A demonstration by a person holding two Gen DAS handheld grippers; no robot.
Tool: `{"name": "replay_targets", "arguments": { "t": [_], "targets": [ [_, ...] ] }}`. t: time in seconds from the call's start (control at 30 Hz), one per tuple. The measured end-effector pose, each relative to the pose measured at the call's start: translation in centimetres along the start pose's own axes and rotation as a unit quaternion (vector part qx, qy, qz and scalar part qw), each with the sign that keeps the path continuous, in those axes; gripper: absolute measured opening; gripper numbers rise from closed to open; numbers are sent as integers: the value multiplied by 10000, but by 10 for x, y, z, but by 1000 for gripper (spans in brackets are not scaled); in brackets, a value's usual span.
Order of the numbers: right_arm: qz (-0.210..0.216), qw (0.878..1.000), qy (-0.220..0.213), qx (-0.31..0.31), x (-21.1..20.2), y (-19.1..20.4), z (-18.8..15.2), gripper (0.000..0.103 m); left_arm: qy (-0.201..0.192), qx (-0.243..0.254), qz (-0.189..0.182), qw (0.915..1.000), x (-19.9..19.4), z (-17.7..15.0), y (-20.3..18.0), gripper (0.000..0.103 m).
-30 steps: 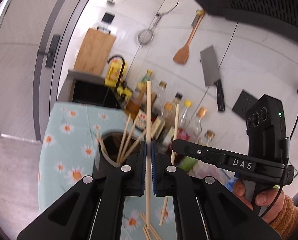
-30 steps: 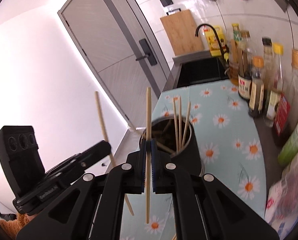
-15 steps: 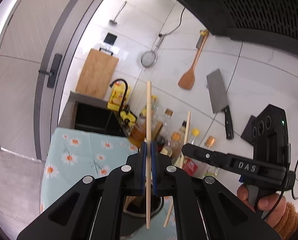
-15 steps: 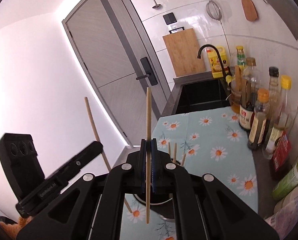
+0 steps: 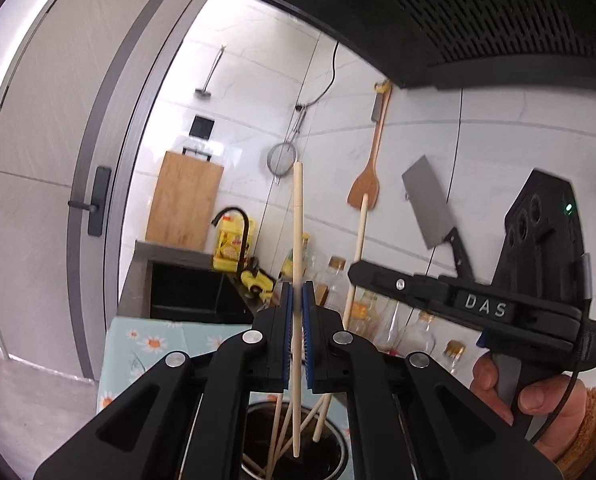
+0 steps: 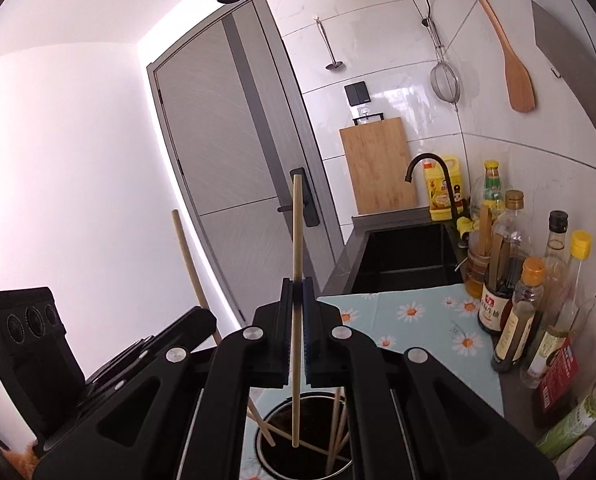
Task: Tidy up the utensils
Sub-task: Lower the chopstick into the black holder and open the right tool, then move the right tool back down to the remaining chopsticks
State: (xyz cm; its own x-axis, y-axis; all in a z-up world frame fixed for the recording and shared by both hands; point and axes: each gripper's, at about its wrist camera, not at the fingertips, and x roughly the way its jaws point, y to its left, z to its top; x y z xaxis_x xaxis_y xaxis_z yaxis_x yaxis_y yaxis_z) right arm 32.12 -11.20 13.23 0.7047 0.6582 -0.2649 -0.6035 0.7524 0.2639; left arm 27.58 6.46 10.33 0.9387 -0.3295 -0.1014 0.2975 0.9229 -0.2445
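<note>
Daisy-print cloth covers the kitchen surface (image 6: 418, 316). Both claws have swung over the metal utensil holder (image 6: 275, 462) since a second ago: the left claw (image 5: 296, 312) clenches one chopstick (image 5: 296, 240), the right claw (image 6: 296, 312) another (image 6: 296, 240), tips inside its mouth, ready for release. Claw bodies hide the holder's rim.

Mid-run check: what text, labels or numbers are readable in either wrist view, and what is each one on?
"DAS": white letters on the black body of the right gripper, seen from the left wrist view.
Red label on the dark sauce bottle: Chinese characters, too small to read.
Yellow oil jug label: blurred, unreadable.
Other condiment bottles' labels: too small or blurred.
No numbers or signs are readable.
</note>
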Motion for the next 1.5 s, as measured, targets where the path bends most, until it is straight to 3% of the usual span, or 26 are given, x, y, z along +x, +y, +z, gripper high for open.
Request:
{"name": "replay_targets", "arguments": {
  "t": [0.47, 0.5, 0.53, 0.6, 0.9, 1.0, 1.13, 1.27, 1.33, 1.5],
  "targets": [
    [-174, 9971, 671, 300, 27, -25, -46, 9, 587, -269, 315, 9974, 11, -45, 19, 6],
    [-175, 9972, 653, 331, 26, -26, -47, 18, 608, -278, 376, 9971, 10, -46, 20, 11],
    [-189, 9972, 634, 363, 24, -27, -47, 25, 610, -314, 405, 9968, 8, -46, 20, 22],
    [-204, 9971, 633, 377, 21, -27, -46, 26, 589, -411, 396, 9966, 3, -44, 21, 31],
    [-262, 9975, 500, 418, -11, -21, -38, 32, 478, -447, 448, 9969, -21, -34, 13, 34],
    [-316, 9976, 448, 425, -26, -18, -38, 39, 441, -440, 488, 9969, -32, -29, 7, 38],
    [-308, 9979, 364, 440, -51, -12, -36, 41, 411, -345, 441, 9976, -49, -20, -5, 48],
    [-349, 9983, 258, 394, -81, -5, -36, 49, 317, -257, 488, 9980, -70, -10, -17, 51],
    [-377, 9983, 242, 373, -94, -2, -36, 54, 288, -293, 499, 9979, -82, -6, -22, 64],
    [-413, 9979, 288, 398, -124, 4, -38, 74, 351, -308, 532, 9975, -103, -2, -31, 79]
  ]
}}
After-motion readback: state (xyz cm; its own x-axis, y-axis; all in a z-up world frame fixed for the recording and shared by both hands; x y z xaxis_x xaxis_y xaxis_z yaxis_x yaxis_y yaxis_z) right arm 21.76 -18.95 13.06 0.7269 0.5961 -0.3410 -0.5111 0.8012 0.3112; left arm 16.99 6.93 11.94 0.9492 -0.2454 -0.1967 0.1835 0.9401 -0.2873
